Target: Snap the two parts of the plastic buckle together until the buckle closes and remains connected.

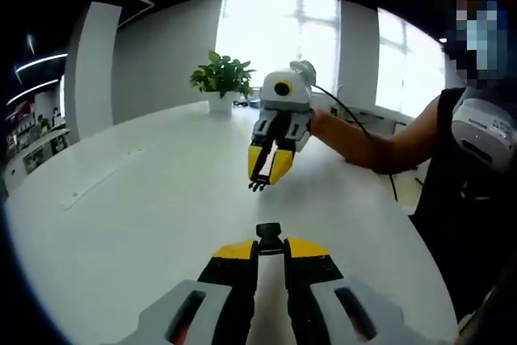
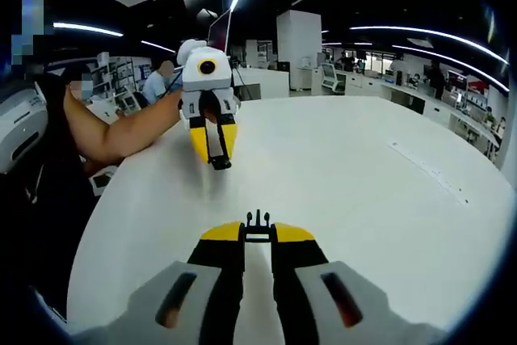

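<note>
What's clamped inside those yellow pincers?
Each gripper holds one black buckle part: the left gripper grips the socket half, the right gripper the pronged half. Their clamped ends are hidden.

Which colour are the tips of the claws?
Yellow, on both claws; clearest on the left claw in the left gripper view.

The two buckle halves, one [image 1: 269, 232] in each gripper, faced each other [image 1: 259, 181] apart above the white table [image 1: 145, 216]; a potted plant [image 1: 221, 80] stood behind.

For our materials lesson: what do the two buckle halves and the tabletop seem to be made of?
Pronged buckle half: looks like black moulded plastic, matte; thin springy prongs show between the right gripper's jaws.
Socket buckle half: also black, probably plastic; blocky shape, held in the left gripper.
Tabletop: smooth white, likely laminate; soft window glare suggests a satin finish.
</note>
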